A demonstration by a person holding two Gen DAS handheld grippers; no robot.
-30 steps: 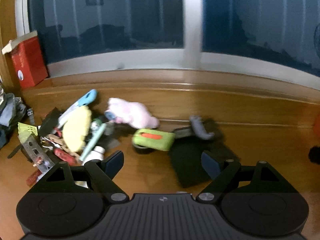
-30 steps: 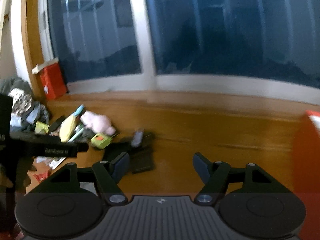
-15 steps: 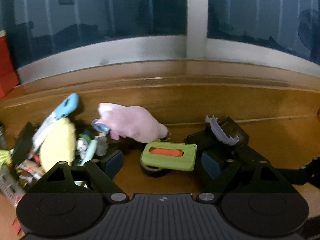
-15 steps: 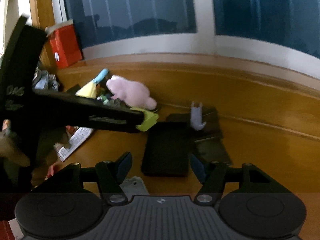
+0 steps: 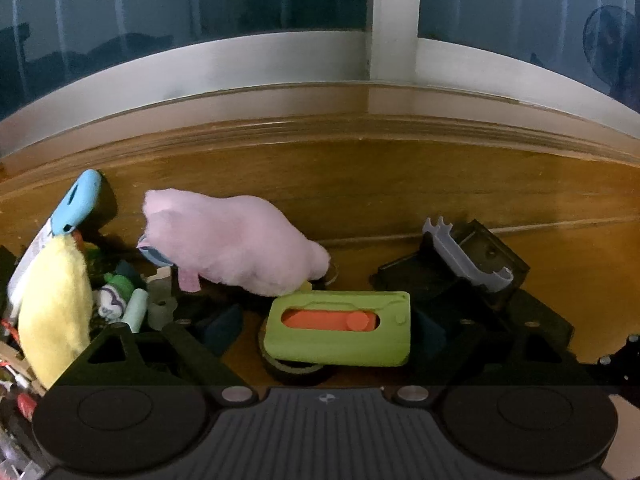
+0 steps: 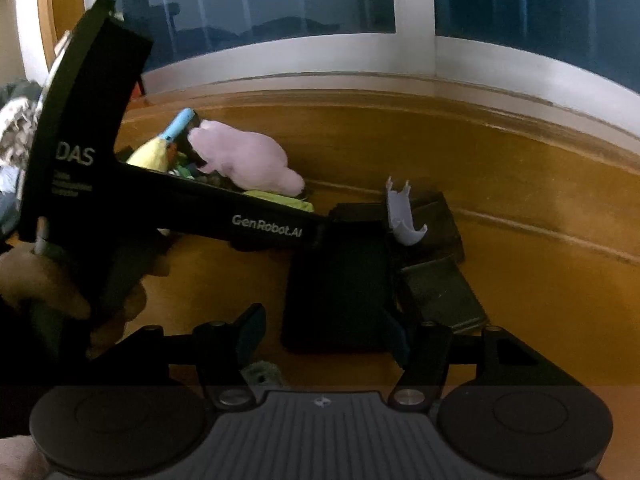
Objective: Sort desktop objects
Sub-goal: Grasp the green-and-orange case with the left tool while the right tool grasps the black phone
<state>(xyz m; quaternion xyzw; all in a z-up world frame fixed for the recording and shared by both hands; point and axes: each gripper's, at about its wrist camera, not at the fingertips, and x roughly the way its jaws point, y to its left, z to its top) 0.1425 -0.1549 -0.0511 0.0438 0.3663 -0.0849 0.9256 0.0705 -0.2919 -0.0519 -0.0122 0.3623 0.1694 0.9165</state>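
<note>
My left gripper (image 5: 326, 328) is open, its jaws on either side of a green box with an orange slider (image 5: 340, 334) that rests on a black ring on the wooden desk. A pink plush (image 5: 236, 248) lies just behind it. My right gripper (image 6: 324, 332) is open around the near end of a flat black case (image 6: 336, 284). A grey plastic clip (image 6: 402, 216) stands on black blocks behind the case. The left gripper's body (image 6: 168, 204) crosses the right wrist view, over the green box (image 6: 280, 198).
A pile at the left holds a yellow plush (image 5: 52, 312), a blue tool (image 5: 78, 204) and small tubes (image 5: 134, 308). Black blocks (image 5: 476, 272) with the grey clip (image 5: 466, 258) sit at the right. A window sill (image 5: 320, 64) runs behind the desk.
My left gripper has moved forward until its jaws flank the green box. My right gripper has moved left and closer, now around the black case.
</note>
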